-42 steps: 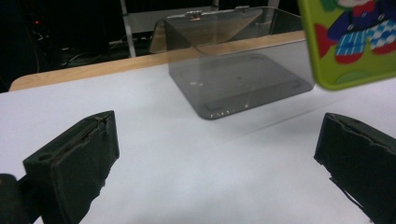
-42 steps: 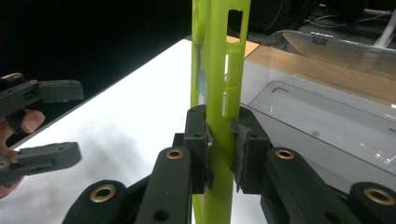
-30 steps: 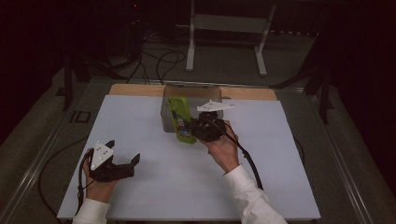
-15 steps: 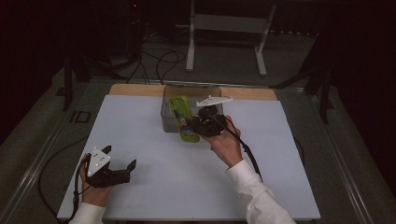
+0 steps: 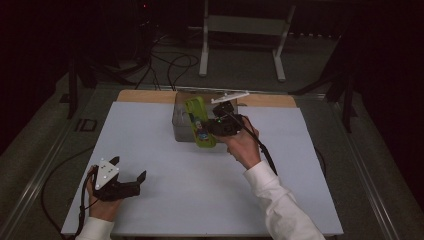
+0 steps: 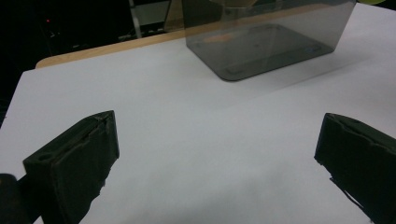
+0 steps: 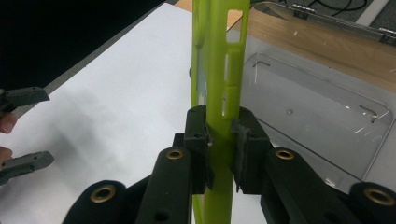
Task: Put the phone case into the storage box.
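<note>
White tabletop is carrying a clear bin; the right gripper is pinching a light, stiff, slippery green case across its edges, while the left gripper is gaping empty.

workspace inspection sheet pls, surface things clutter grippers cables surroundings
surface: white table top, wooden strip along its far edge.
job's things: green case held edge-on over the clear bin; bin looks empty.
clutter: nothing seen.
grippers: right gripper clamped on the green case; left gripper open, low over the near left of the table.
cables: one trails from each gripper; more lie on the floor beyond.
surroundings: dark room, white stand behind the table.
</note>
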A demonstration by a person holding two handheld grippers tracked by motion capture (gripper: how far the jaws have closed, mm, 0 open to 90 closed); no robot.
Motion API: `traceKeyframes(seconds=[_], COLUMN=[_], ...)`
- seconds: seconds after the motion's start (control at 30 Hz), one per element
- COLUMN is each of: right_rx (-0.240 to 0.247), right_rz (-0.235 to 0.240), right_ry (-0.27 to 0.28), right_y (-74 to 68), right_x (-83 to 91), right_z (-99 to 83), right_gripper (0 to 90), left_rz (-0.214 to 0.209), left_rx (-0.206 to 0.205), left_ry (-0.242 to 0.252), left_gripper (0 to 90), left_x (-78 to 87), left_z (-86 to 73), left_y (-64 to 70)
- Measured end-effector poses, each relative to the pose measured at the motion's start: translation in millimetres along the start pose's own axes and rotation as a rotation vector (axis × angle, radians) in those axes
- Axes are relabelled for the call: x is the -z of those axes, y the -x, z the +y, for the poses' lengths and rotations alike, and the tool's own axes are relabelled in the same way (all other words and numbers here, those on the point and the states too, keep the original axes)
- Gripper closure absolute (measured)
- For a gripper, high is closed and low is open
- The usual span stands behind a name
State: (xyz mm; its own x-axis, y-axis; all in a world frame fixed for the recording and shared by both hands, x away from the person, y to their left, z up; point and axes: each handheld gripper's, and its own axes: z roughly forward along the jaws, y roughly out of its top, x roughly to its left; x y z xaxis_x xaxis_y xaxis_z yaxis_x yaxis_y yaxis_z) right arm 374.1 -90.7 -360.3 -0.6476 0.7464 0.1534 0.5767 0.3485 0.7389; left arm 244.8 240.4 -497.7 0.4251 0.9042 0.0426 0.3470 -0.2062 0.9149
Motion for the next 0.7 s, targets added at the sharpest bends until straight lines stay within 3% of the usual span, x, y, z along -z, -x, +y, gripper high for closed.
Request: traceKeyframes(seconds=[0.7], right_rx=[-0.064], right_rz=[-0.010], right_ry=[-0.035], right_y=[21.0], right_x=[-11.2], right_z=[19.5], right_gripper=[78.2], left_rz=[0.015], left_rx=[-0.003], left_ry=[-0.007], left_gripper=[0.0], left_x=[-3.5], left_z=[-2.1], left_y=[1.0])
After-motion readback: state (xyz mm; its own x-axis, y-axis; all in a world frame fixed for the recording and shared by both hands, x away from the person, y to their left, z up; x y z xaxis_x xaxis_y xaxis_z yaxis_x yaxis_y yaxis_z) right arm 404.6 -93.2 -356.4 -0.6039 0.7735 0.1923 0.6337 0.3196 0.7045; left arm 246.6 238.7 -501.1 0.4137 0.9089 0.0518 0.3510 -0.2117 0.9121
